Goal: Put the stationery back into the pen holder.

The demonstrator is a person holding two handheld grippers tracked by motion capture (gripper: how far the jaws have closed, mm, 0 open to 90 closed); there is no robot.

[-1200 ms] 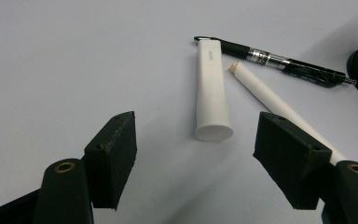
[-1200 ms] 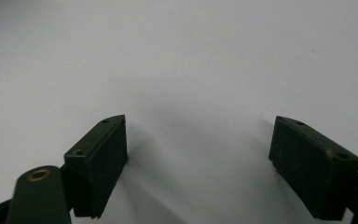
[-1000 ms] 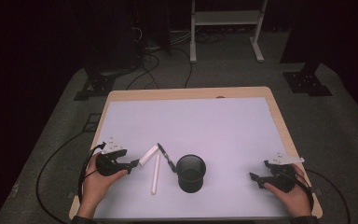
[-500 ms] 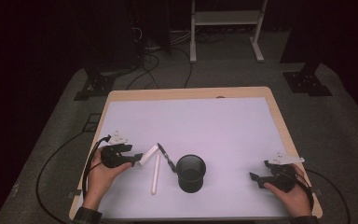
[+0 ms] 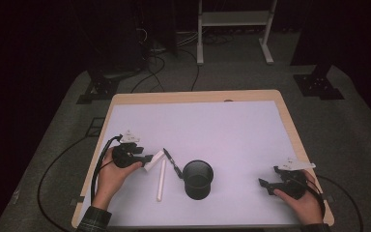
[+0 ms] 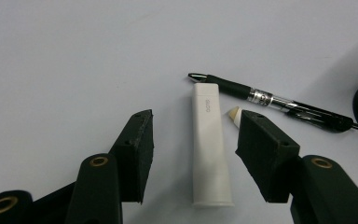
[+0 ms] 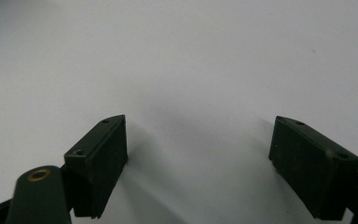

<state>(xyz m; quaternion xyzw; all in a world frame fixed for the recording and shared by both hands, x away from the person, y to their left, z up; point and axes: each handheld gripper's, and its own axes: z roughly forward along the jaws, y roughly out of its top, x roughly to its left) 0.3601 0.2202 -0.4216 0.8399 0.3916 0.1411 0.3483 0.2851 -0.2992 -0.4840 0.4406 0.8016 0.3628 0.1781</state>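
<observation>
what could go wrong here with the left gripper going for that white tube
The left gripper is open with its jaws either side of the white tube, but not yet closed.

1. The black pen lies almost against the tube's far end, so closing or lifting may knock it.
2. A white stick lies just beside the tube; a jaw could catch it too.
3. The black cup stands close by; swinging the tube across carelessly might tip it.

White flat glue stick point(image 6: 209, 144), lying beside pen point(image 6: 275, 101)
</observation>
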